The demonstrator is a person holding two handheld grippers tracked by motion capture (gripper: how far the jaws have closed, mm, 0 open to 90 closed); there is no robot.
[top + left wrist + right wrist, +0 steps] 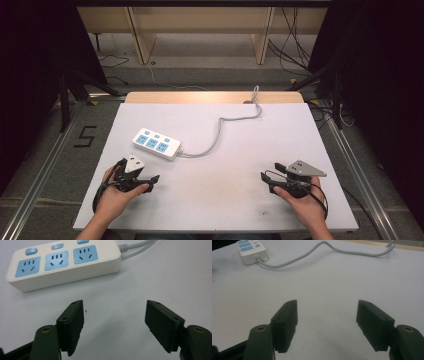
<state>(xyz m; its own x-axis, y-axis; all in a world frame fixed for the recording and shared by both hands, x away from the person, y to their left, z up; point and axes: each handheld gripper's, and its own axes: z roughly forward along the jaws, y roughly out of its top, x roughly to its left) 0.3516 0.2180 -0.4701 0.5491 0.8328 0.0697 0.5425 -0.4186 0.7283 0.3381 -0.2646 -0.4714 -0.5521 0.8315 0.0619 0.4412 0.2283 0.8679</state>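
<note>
- Two hands come up from the bottom edge of the high view, and the arms are cut off there.
- On the left, the left hand (116,192) holds the left gripper (150,182) low over the white table (220,165). Its jaws are spread wide with nothing between them.
- Just past it lies a white power strip (156,143) with three blue sockets.
- From high up the sockets are tiny blue squares. The left gripper view shows their slots and the three blue buttons (57,246) clearly.
- A grey cord (220,131) snakes from the strip to the far table edge; where it ends is hidden.
- On the right, the right hand (305,202) holds the right gripper (270,171), well apart from the strip. Its jaws are also wide and empty.
</note>
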